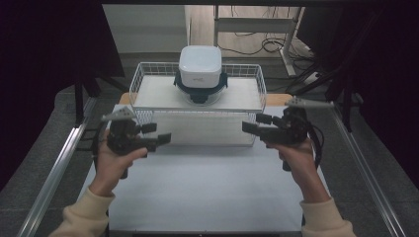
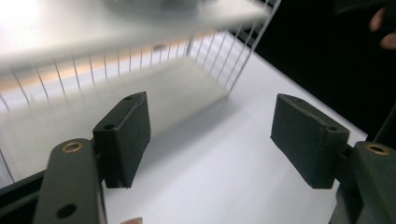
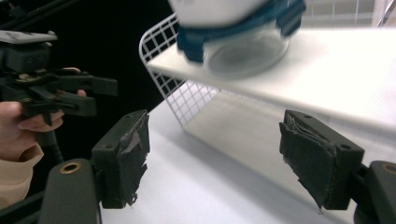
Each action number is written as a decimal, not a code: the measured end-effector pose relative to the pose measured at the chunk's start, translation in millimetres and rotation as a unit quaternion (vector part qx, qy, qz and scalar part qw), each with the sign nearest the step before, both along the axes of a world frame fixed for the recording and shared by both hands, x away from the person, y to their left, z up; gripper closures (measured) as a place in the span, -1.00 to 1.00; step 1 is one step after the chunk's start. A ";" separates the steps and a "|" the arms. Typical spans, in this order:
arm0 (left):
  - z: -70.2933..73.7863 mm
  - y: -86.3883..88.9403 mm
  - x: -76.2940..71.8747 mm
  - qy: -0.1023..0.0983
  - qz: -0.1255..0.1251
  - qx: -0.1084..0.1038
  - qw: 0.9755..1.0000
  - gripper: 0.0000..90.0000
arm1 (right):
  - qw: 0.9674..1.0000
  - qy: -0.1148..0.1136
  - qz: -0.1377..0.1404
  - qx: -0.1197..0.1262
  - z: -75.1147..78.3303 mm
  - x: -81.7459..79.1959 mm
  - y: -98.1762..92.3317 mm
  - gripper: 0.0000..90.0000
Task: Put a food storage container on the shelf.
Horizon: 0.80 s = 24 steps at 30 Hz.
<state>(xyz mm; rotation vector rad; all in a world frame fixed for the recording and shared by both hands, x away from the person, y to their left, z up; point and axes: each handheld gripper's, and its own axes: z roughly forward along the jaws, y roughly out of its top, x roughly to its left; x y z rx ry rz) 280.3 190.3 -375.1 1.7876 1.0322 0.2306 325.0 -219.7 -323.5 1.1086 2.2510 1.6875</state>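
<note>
One wire basket (image 1: 252, 84), white, open grid mesh, rectangular with rounded corners, sits upside down on the white table (image 1: 207, 182). A flat white board (image 1: 153, 96) lies on top of it. On the board, one glass bowl (image 1: 200, 94), clear and round, with dark blue clip-lock latches. Stacked on it, one white box (image 1: 200, 64), smooth plastic, square with rounded corners.

Two grippers, black, blocky. Left gripper (image 1: 160, 133) and right gripper (image 1: 253, 123) hover in front of the basket, one on each side, pointing inward at each other, well apart. Both spread wide, nothing between the jaws. Pads (image 3: 310, 156) on the right are worn, the rubber torn and peeling; left pads (image 2: 133, 130) are smoother with a matte foam look. Each has a grey triangular plate on top. Two cream sleeves (image 1: 86, 215), soft knit.
</note>
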 end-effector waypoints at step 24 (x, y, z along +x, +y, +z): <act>-88.9 16.9 -23.9 0.064 0.043 0.030 0.997 -0.38 | 0.993 0.029 -0.027 -0.116 -125.0 -40.8 -22.3 -0.60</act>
